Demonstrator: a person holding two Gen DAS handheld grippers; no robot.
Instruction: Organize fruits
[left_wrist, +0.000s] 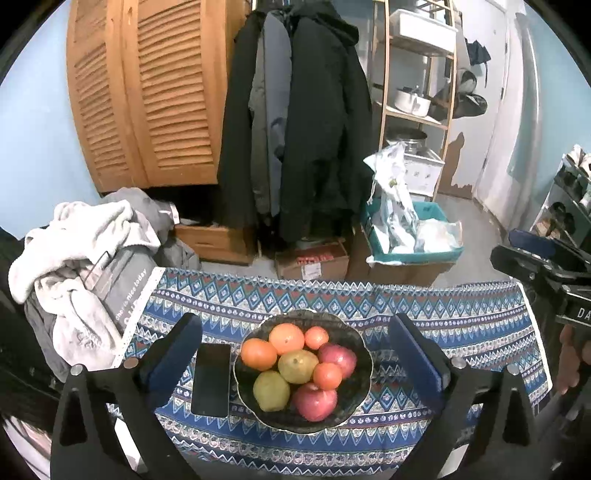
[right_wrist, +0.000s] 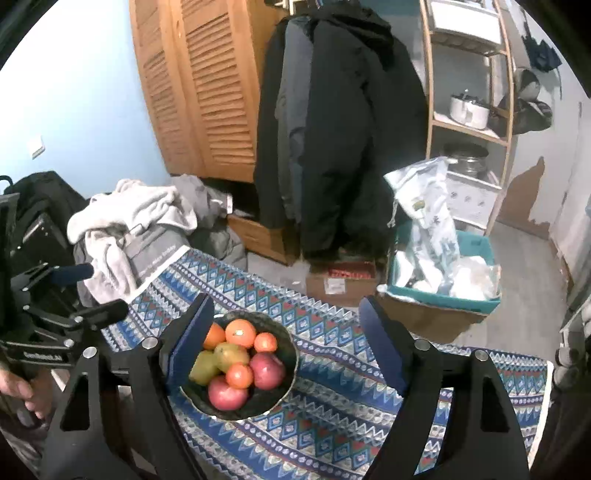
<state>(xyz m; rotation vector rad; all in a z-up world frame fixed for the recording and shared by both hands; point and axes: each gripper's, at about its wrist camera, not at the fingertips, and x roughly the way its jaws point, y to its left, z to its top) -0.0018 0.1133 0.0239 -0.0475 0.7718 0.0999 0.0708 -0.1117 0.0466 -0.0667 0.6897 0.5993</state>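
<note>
A dark scalloped bowl sits on a blue patterned tablecloth and holds several fruits: oranges, two yellow-green lemons and two red apples. My left gripper is open, above and in front of the bowl, its fingers either side of it. The bowl shows in the right wrist view with the oranges, lemons and apples. My right gripper is open and empty, with its left finger over the bowl's left rim.
A black phone lies flat just left of the bowl. A pile of grey and white clothes sits at the table's left end. Cardboard boxes and a teal bin stand on the floor behind the table.
</note>
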